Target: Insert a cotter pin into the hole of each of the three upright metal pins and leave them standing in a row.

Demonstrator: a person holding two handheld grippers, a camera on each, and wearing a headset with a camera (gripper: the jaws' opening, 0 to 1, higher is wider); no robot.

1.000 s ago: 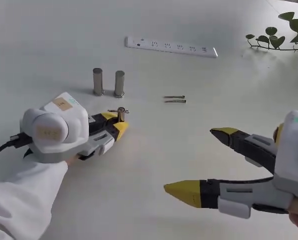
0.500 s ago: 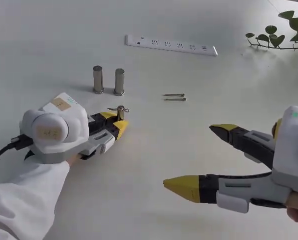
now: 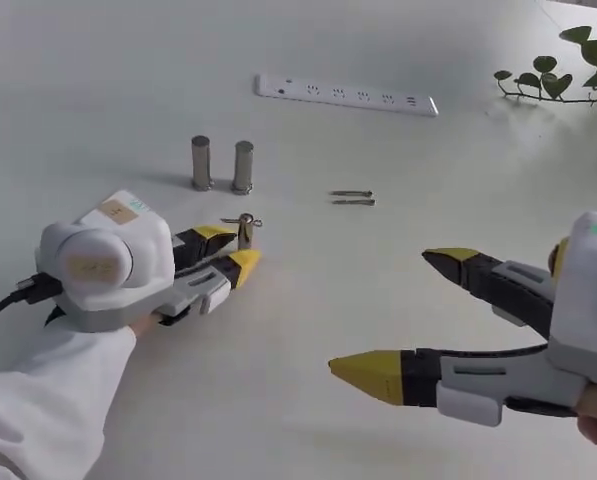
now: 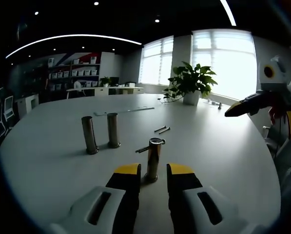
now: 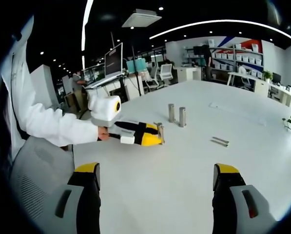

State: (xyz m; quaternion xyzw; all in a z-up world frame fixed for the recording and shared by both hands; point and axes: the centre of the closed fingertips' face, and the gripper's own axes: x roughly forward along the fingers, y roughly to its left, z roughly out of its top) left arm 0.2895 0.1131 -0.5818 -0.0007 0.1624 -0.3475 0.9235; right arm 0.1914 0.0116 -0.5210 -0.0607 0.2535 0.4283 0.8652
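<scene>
A metal pin (image 3: 245,232) with a cotter pin through its top stands upright on the white table. My left gripper (image 3: 238,246) is open, with a jaw on each side of the pin's base (image 4: 152,165) and a small gap on both sides. Two bare metal pins (image 3: 200,162) (image 3: 242,166) stand side by side behind it. Two loose cotter pins (image 3: 352,198) lie flat to their right. My right gripper (image 3: 380,314) hovers wide open at the near right with nothing between its jaws. The right gripper view shows the left gripper (image 5: 135,132) and the two bare pins (image 5: 177,115).
A white power strip (image 3: 346,95) lies along the far side of the table. A potted plant's leaves (image 3: 568,70) reach in at the far right. A black cable (image 3: 3,300) trails from the left gripper. A sleeve (image 3: 38,400) covers the near left corner.
The left jaws have parted from the pin carrying the cotter pin and drawn back slightly; the pin stays standing. The right gripper has barely moved.
</scene>
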